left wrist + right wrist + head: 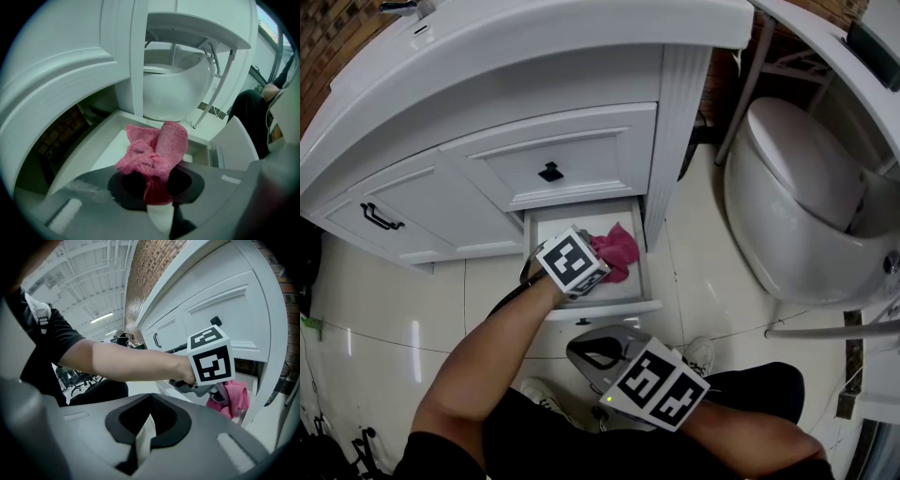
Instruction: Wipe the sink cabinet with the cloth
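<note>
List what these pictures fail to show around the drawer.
Head view: the marker cube covers the jaws of the left gripper and part of the cloth.
Left gripper view: the clamped cloth hides the drawer floor behind it.
Head view: the sink basin is cut off by the top edge.
Right gripper view: the left gripper blocks most of the drawer.

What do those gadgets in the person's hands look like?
The left gripper and right gripper are grey plastic shells with black jaw pads. Each carries a white cube printed with black square markers. The person wears short black sleeves.
</note>
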### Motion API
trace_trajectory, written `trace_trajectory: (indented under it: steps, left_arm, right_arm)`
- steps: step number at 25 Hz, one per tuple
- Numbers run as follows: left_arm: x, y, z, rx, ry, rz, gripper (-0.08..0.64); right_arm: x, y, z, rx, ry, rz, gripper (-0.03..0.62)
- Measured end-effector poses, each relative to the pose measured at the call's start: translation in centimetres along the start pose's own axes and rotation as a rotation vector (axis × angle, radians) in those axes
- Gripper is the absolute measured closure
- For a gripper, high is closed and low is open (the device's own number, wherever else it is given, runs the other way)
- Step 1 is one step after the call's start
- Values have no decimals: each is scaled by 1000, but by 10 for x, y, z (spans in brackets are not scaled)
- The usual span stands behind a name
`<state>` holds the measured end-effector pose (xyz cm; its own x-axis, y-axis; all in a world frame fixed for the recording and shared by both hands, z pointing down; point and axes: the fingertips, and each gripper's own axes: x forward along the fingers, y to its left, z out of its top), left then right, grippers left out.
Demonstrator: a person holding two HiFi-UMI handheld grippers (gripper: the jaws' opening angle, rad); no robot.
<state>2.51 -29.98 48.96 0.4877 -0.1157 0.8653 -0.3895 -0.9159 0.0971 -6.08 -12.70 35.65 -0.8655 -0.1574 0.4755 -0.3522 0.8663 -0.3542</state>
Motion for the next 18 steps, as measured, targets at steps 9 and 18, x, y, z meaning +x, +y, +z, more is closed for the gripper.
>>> trace_trajectory:
  steps: [9, 18]
  left_arm:
    - [-33, 34, -57, -43, 93, 75, 471]
    - [-57, 47, -98, -63, 146, 123, 471]
  right_arm:
    - [6, 0, -1, -4, 12, 4, 586]
    - [13, 1, -6, -7, 34, 3, 586]
